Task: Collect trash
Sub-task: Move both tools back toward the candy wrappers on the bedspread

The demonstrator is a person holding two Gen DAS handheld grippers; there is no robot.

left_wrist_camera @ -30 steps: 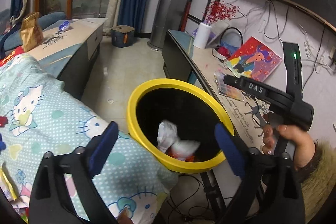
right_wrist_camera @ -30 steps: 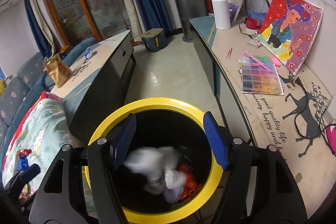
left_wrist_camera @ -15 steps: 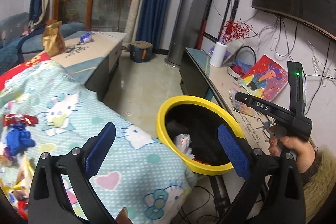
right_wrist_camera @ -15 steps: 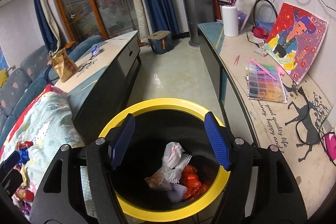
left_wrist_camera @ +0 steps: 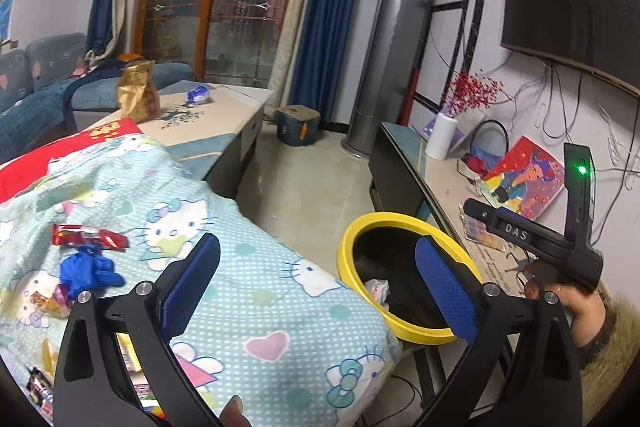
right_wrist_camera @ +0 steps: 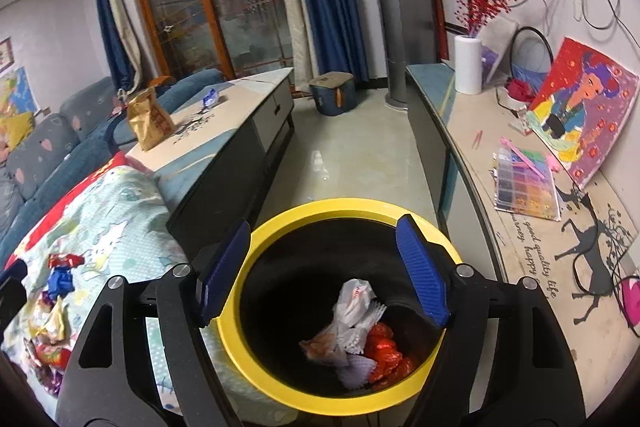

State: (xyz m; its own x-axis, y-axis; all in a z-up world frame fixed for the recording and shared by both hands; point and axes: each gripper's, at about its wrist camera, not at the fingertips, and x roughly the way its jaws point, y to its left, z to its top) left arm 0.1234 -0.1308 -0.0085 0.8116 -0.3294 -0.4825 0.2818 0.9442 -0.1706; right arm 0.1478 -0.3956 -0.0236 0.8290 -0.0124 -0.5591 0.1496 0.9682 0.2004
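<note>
A black bin with a yellow rim (right_wrist_camera: pixel 276 227) (left_wrist_camera: pixel 360 227) stands on the floor beside the bed. Inside lie white paper, a white wrapper (right_wrist_camera: pixel 354 301) and red wrappers (right_wrist_camera: pixel 384 351). My right gripper (right_wrist_camera: pixel 320 267) hovers over the bin's mouth, its jaws opening, nothing between them. My left gripper (left_wrist_camera: pixel 316 283) is open and empty above the Hello Kitty blanket (left_wrist_camera: pixel 248 307). On the blanket lie a red wrapper (left_wrist_camera: pixel 88 235), a crumpled blue wrapper (left_wrist_camera: pixel 88 273) and more wrappers (right_wrist_camera: pixel 50 323) at the left.
A low cabinet (right_wrist_camera: pixel 240 131) with a brown paper bag (right_wrist_camera: pixel 150 121) stands behind the bed. A long side table (right_wrist_camera: pixel 532 227) on the right carries a painting, a bead box and a white vase. A person's hand (left_wrist_camera: pixel 580 311) holds the right gripper's handle.
The left gripper has swung left and up, from over the bin to over the blanket, so the wrappers came into view. The white trash fell and settled in the bin. The right jaws widened slightly.
</note>
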